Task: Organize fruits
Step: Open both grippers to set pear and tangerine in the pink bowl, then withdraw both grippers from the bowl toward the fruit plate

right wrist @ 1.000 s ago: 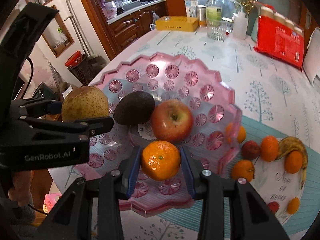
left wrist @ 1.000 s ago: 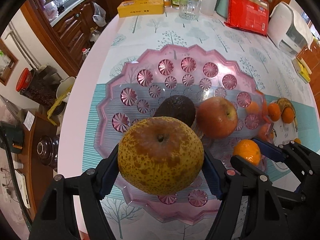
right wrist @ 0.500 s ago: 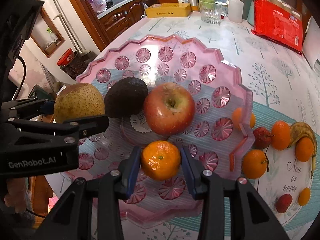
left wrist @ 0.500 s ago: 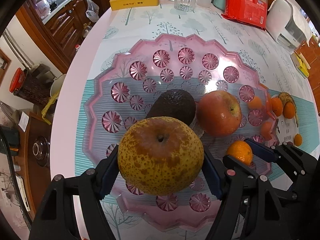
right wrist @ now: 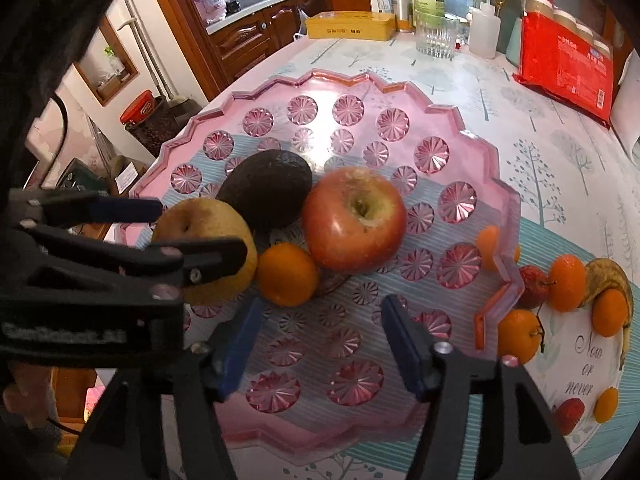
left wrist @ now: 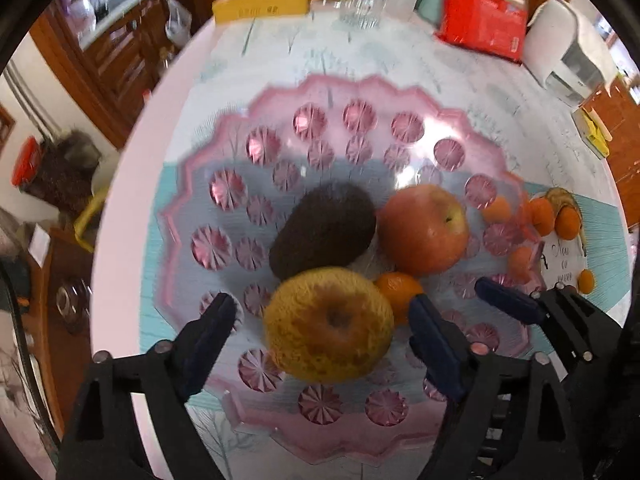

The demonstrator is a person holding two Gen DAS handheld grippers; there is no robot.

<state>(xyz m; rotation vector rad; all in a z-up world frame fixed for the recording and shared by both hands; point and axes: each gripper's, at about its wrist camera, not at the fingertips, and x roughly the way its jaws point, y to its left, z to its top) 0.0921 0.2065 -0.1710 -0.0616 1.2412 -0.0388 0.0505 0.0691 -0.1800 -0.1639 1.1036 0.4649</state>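
On the white plate (right wrist: 576,364) at the near right we read "Now or never". We cannot make out the print on the yellow box (right wrist: 350,26) and red packet (right wrist: 568,60) at the far side.

The tray (right wrist: 472,120) is clear pink with darker pink starburst rounds. On it lie a yellow-brown speckled pear (left wrist: 328,324), a dark brown avocado (right wrist: 266,190), a red apple (right wrist: 354,220) yellowing at its stem, and an orange tangerine (right wrist: 287,274). The tablecloth (right wrist: 560,152) is white with grey-blue trees and a teal striped band.

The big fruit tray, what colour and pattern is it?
Translucent pink tray, zigzag rim, dotted with round starburst medallions; clearest in the right wrist view.
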